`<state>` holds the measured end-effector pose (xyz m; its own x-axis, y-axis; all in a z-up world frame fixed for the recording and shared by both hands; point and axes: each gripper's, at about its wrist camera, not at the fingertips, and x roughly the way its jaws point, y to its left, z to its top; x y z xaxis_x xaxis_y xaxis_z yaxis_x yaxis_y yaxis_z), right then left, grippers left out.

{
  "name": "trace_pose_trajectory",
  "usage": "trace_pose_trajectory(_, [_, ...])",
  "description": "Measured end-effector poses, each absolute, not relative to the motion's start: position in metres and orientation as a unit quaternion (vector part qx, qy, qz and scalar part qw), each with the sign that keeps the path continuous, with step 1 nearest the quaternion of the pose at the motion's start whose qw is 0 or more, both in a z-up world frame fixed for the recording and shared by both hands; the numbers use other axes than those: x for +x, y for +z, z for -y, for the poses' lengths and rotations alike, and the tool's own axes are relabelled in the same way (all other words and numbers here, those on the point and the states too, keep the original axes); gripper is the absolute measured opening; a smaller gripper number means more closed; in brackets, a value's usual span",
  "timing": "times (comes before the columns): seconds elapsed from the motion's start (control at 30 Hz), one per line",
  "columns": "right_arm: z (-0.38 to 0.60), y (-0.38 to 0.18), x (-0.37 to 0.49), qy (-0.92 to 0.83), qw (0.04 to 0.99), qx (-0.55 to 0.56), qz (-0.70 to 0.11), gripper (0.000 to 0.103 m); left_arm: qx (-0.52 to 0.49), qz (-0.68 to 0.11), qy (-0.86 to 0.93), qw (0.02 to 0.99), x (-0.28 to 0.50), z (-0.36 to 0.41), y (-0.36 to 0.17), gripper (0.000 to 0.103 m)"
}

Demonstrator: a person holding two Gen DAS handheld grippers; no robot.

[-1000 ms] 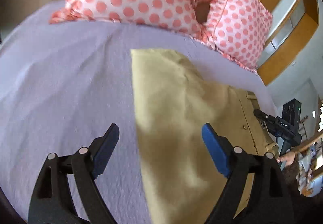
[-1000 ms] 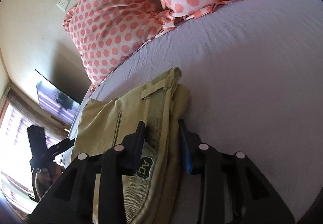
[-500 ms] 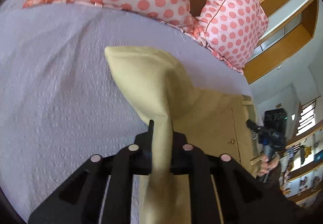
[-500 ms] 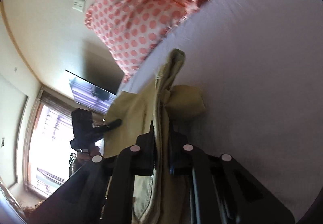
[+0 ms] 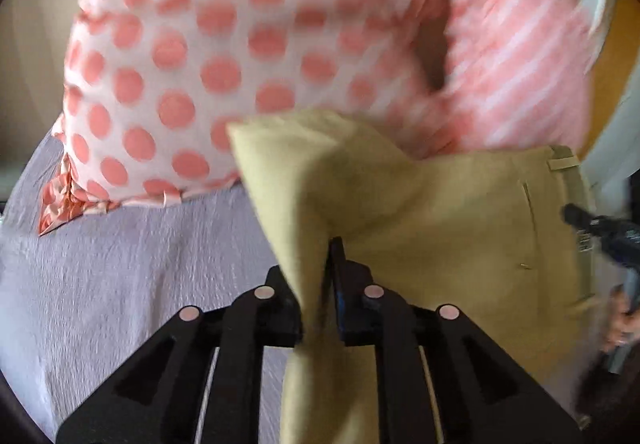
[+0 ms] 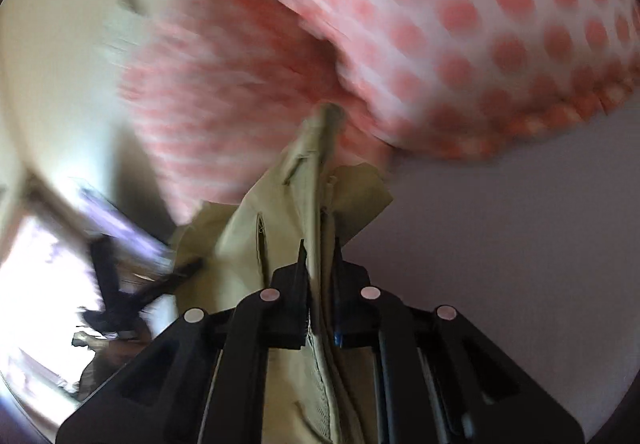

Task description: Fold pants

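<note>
Both claws, left and right, pinching khaki pants between fingers.

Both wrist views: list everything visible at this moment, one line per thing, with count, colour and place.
pants: one, khaki, lifted off the bed, pinched at two places
pillows: two, white with coral dots, at the head of the bed
bedsheet: one, lavender, covering the bed
wall: cream, behind the pillows
window: one, bright, far left in the right wrist view
left tongs: black, shut on a pant fold
right tongs: black, shut on the waistband edge
</note>
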<state>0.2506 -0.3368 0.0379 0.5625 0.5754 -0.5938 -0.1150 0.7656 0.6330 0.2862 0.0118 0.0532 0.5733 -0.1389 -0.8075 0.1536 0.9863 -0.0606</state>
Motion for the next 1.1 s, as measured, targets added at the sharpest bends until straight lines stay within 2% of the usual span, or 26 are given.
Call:
trace_pose_trajectory(0.03, [0.334,0.027,0.257,0.181,0.84,0.254,-0.444,0.013,0.01,-0.461,-0.079,0.884,0.288,-0.01,0.047,0.026])
trace_pose_trajectory(0.07, [0.334,0.019,0.259,0.161,0.841,0.238,-0.459,0.018,0.004,-0.459,-0.078,0.885,0.287,-0.012,0.046,0.029])
trace_pose_trajectory(0.1, [0.337,0.02,0.258,0.159,0.842,0.237,-0.459,0.018,0.0,-0.45,-0.071,0.89,0.28,-0.019,0.05,0.03])
trace_pose_trajectory(0.13, [0.343,0.028,0.253,0.151,0.848,0.236,-0.45,0.018,0.003,-0.442,-0.061,0.895,0.275,-0.024,0.056,0.036])
trace_pose_trajectory(0.17, [0.347,0.036,0.248,0.143,0.855,0.235,-0.438,0.022,0.003,-0.43,-0.05,0.901,0.267,-0.03,0.063,0.047])
trace_pose_trajectory(0.2, [0.354,0.051,0.237,0.144,0.868,0.243,-0.409,0.036,-0.012,-0.404,-0.051,0.913,0.251,-0.038,0.076,0.051])
trace_pose_trajectory(0.23, [0.356,0.058,0.23,0.16,0.869,0.255,-0.393,0.047,-0.025,-0.393,-0.062,0.917,0.242,-0.043,0.081,0.06])
trace_pose_trajectory(0.27, [0.354,0.065,0.225,0.183,0.865,0.267,-0.383,0.069,-0.042,-0.386,-0.082,0.918,0.232,-0.045,0.086,0.067])
trace_pose_trajectory(0.3, [0.35,0.067,0.223,0.2,0.861,0.272,-0.382,0.077,-0.06,-0.382,-0.105,0.916,0.224,-0.044,0.089,0.072])
trace_pose_trajectory(0.33, [0.343,0.068,0.223,0.218,0.854,0.273,-0.385,0.077,-0.082,-0.39,-0.139,0.907,0.219,-0.038,0.087,0.081])
trace_pose_trajectory(0.37, [0.336,0.066,0.226,0.229,0.847,0.272,-0.395,0.078,-0.092,-0.402,-0.157,0.897,0.219,-0.032,0.082,0.084])
trace_pose_trajectory(0.43, [0.321,0.048,0.238,0.195,0.834,0.262,-0.444,0.08,-0.094,-0.45,-0.164,0.873,0.231,-0.015,0.06,0.084])
trace_pose_trajectory(0.47, [0.319,0.036,0.246,0.172,0.828,0.261,-0.466,0.081,-0.08,-0.476,-0.146,0.864,0.24,-0.008,0.045,0.08])
trace_pose_trajectory(0.5, [0.322,0.027,0.251,0.162,0.825,0.274,-0.466,0.08,-0.066,-0.486,-0.132,0.861,0.247,-0.003,0.037,0.08])
trace_pose_trajectory(0.53, [0.324,0.03,0.25,0.148,0.835,0.266,-0.459,0.078,-0.015,-0.462,-0.105,0.881,0.246,0.007,0.04,0.08])
trace_pose_trajectory(0.57, [0.325,0.031,0.249,0.142,0.832,0.262,-0.468,0.077,0.016,-0.465,-0.083,0.881,0.245,0.014,0.04,0.075])
trace_pose_trajectory(0.63, [0.321,0.052,0.228,0.097,0.854,0.221,-0.46,0.077,0.038,-0.458,-0.069,0.886,0.227,0.018,0.05,0.075])
trace_pose_trajectory(0.67, [0.315,0.07,0.204,0.09,0.88,0.178,-0.431,0.082,0.042,-0.444,-0.069,0.892,0.214,0.018,0.056,0.078])
trace_pose_trajectory(0.7, [0.309,0.079,0.185,0.084,0.895,0.15,-0.41,0.099,0.049,-0.429,-0.063,0.9,0.197,0.016,0.063,0.083])
trace_pose_trajectory(0.73, [0.302,0.087,0.163,0.07,0.91,0.119,-0.391,0.102,0.061,-0.411,-0.047,0.908,0.173,0.013,0.069,0.097])
trace_pose_trajectory(0.77, [0.29,0.097,0.13,0.045,0.926,0.075,-0.368,0.102,0.07,-0.399,-0.028,0.914,0.152,0.011,0.073,0.101])
trace_pose_trajectory(0.87, [0.264,0.088,0.072,0.054,0.936,0.015,-0.349,0.102,0.091,-0.383,0.005,0.919,0.095,0.01,0.07,0.101])
trace_pose_trajectory(0.97, [0.24,0.059,0.054,0.057,0.926,-0.008,-0.373,0.102,0.097,-0.391,0.022,0.915,0.059,0.011,0.052,0.101])
trace_pose_trajectory(1.1, [0.221,0.037,0.059,0.024,0.915,-0.024,-0.403,0.102,0.104,-0.414,0.034,0.904,0.053,0.018,0.03,0.101])
